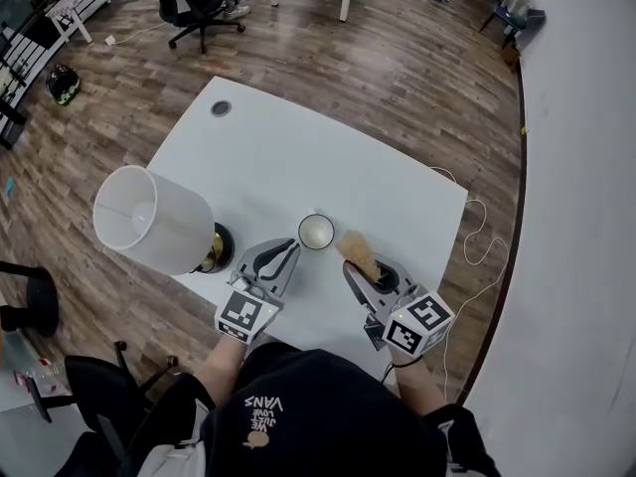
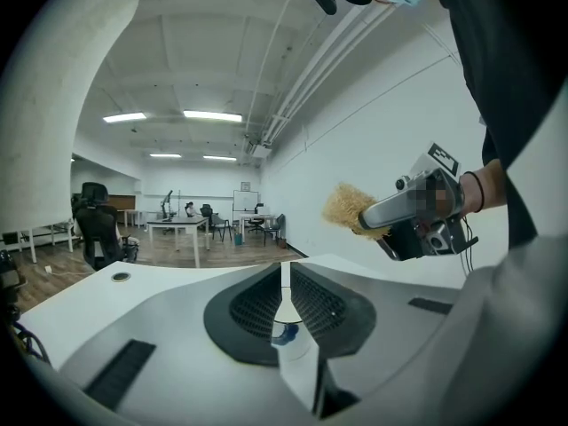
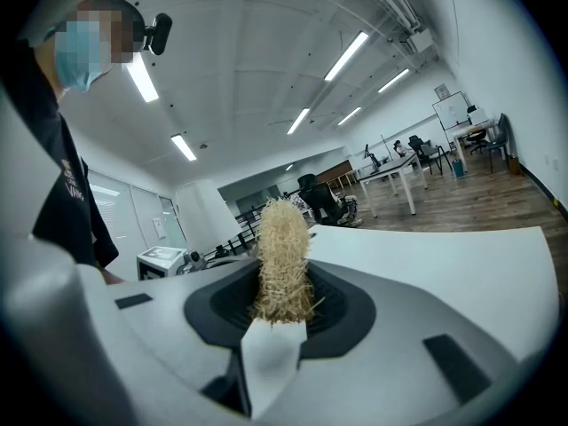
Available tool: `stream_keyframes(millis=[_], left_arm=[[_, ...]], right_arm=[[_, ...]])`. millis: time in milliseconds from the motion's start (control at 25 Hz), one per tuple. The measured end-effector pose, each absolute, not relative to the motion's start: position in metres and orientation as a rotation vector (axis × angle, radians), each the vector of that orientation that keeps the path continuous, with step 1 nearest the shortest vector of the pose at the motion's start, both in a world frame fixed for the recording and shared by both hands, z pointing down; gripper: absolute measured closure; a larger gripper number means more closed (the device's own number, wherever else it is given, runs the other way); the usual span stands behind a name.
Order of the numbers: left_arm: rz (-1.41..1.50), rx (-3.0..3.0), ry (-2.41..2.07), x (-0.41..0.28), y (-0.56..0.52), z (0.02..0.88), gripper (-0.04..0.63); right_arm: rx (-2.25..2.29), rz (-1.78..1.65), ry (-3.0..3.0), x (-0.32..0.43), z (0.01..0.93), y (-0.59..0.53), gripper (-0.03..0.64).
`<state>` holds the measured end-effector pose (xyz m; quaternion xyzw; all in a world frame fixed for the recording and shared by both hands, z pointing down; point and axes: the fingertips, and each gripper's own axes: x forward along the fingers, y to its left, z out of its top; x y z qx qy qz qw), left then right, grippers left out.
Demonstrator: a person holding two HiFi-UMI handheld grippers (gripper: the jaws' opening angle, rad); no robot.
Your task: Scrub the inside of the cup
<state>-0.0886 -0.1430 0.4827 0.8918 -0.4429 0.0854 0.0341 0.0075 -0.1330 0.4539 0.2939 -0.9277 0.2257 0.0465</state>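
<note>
A white table point(image 1: 298, 157) stands on wood flooring, with a lamp point(image 1: 149, 219) at its left edge. The cup point(image 1: 316, 232) sits upright near the front edge, between the two grippers and touching neither. The left gripper point(image 1: 290, 245) is clenched on nothing. The right gripper point(image 1: 353, 271) grasps a straw-coloured scrubber point(image 1: 358, 253) (bristly, jutting past the jaws).

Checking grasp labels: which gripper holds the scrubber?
The right gripper: its jaws are shut on the straw-coloured scrubber. The left gripper is shut, with nothing between its jaws.
</note>
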Motion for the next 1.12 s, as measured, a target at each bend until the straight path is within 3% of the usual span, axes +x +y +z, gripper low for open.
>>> stream_keyframes(millis=[160, 440, 560, 840, 1120], left_arm=[[0.287, 2.752, -1.305, -0.083, -0.152, 0.495, 0.564], [0.264, 2.700, -1.251, -0.078, -0.163, 0.513, 0.331], [0.262, 2.689, -1.245, -0.077, -0.169, 0.518, 0.268], [0.341, 2.720, -1.162, -0.062, -0.175, 0.540, 0.192], [0.421, 2.717, -1.150, -0.056, -0.187, 0.566, 0.184]], right_arm=[[0.897, 0.698, -2.820, 0.006, 0.458, -0.139, 0.517], [0.923, 0.709, -2.792, 0.008, 0.462, -0.143, 0.517], [0.926, 0.711, -2.785, 0.009, 0.463, -0.144, 0.517], [0.947, 0.721, -2.768, 0.012, 0.465, -0.147, 0.517], [0.952, 0.741, -2.752, 0.017, 0.471, -0.147, 0.517]])
